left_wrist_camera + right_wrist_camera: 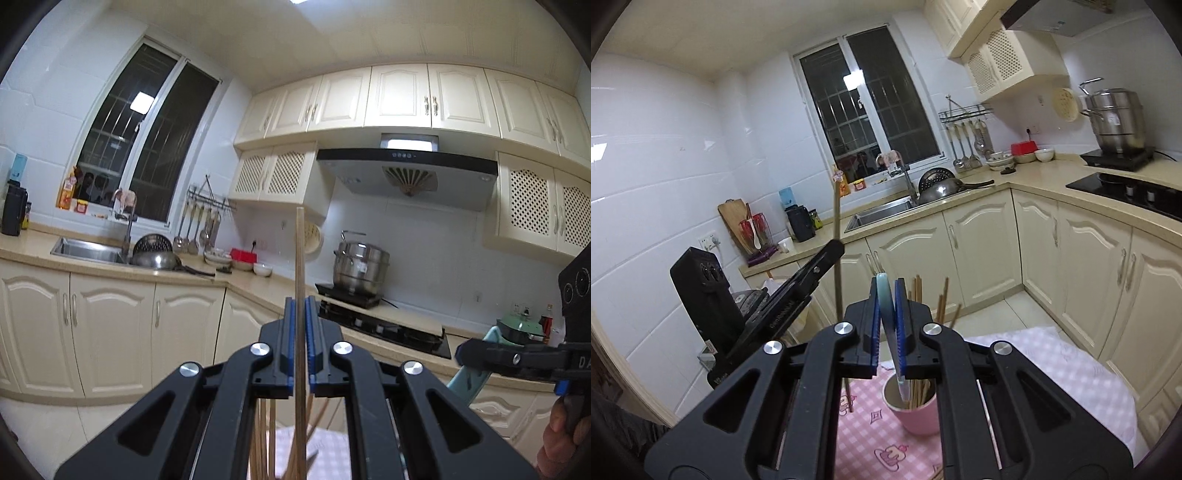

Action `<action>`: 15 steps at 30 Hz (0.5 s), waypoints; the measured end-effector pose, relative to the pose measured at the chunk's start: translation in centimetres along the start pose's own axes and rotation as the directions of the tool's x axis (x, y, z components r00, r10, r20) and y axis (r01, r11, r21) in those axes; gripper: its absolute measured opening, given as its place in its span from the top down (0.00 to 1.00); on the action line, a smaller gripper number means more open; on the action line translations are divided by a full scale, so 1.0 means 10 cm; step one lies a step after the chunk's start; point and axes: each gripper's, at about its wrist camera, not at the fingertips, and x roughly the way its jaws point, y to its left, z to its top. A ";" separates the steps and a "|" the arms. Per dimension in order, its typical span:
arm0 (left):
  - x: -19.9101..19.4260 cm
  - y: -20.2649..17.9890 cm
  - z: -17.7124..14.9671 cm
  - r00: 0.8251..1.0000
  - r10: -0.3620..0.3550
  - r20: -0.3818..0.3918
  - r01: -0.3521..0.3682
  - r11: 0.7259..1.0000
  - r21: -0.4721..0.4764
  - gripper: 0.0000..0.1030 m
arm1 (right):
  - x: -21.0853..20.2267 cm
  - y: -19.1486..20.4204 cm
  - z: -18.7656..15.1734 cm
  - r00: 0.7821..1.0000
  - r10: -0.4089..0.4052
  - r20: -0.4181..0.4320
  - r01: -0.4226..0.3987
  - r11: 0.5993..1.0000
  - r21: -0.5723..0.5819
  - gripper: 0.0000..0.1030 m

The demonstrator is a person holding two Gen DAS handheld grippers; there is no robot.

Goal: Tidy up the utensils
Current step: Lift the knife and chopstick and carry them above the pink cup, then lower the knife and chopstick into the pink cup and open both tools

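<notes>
Lifting-out step, by the look of it: one utensil in each gripper, both raised above the pink cup (911, 410) on the checked cloth (1052, 365).

Left gripper (300, 306): jaws narrow, clamped on a single chopstick (300, 251) held upright, top end well above the pads, lower end running down between the arms toward the cup. Pointing about level across the kitchen, toward the hood and the pot on the stove at the far right. Seen from the right wrist view as a black body at the left, with its chopstick's bottom tip just beside the cup, near the cloth.

Right gripper (886, 295): jaws narrow too, pinched on a pale teal utensil (886, 295), flat and thin, kind hard to tell. Top of it showing just above the pads; its lower end hanging in or just above the cup mouth, which of the two unclear. Tilted slightly downward, facing the sink and window. A hand wrapped round this gripper's grip at the near right edge of the left wrist view.

More chopsticks (918, 291) standing loose in the cup, leaning right.

Next move likely calls for clearing both utensils fully from the cup, then carrying each to its own place; no sorting tray or holder visible near, so destination cannot be told. Risk: long chopstick snagging the leaning ones.
</notes>
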 end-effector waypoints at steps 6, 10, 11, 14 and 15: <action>0.27 0.06 -0.09 0.999 0.040 0.014 -0.040 0.999 0.019 0.95 | 0.34 -0.09 -0.01 0.998 0.003 -0.058 -0.002 1.000 0.021 0.93; 0.42 0.17 -0.24 0.998 0.067 -0.008 -0.067 0.998 0.008 0.95 | 0.53 -0.14 -0.07 0.996 -0.006 -0.091 0.009 1.000 0.027 0.93; 0.45 0.20 -0.29 0.997 0.076 -0.014 -0.076 0.997 0.007 0.95 | 0.57 -0.15 -0.08 0.995 -0.006 -0.098 0.009 1.000 0.028 0.93; 0.50 0.24 -0.39 0.996 0.087 -0.024 -0.087 0.996 0.005 0.95 | 0.68 -0.19 -0.13 0.992 -0.009 -0.126 0.013 0.999 0.031 0.93; 0.51 0.25 -0.42 0.996 0.090 -0.026 -0.090 0.996 0.005 0.95 | 0.71 -0.20 -0.15 0.991 -0.009 -0.133 0.013 0.999 0.033 0.93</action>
